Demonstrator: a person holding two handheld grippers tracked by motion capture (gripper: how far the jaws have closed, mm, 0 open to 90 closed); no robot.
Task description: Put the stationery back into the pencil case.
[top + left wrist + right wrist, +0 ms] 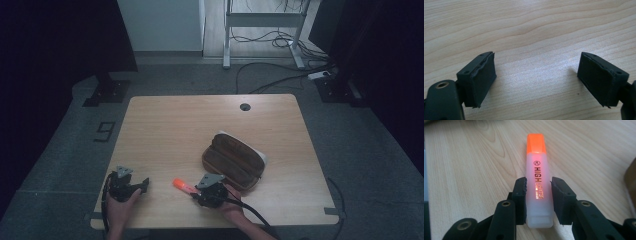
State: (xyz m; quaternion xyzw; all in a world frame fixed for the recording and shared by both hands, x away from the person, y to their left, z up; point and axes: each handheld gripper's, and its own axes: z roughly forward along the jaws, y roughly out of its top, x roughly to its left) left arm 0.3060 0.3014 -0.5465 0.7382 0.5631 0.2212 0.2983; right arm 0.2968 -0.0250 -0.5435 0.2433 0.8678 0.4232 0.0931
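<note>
Near the tabletop's front edge, right gripper jaws clamped on orange highlighter, left gripper jaws apart and empty; likely carry step, next probably into open brown case just beside.

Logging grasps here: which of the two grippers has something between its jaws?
The right gripper: its jaws flank an orange-capped highlighter. The left gripper stands wide open over bare table.

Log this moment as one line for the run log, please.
left gripper: open, over bare table | right gripper: shut on highlighter | pencil case: open
</note>
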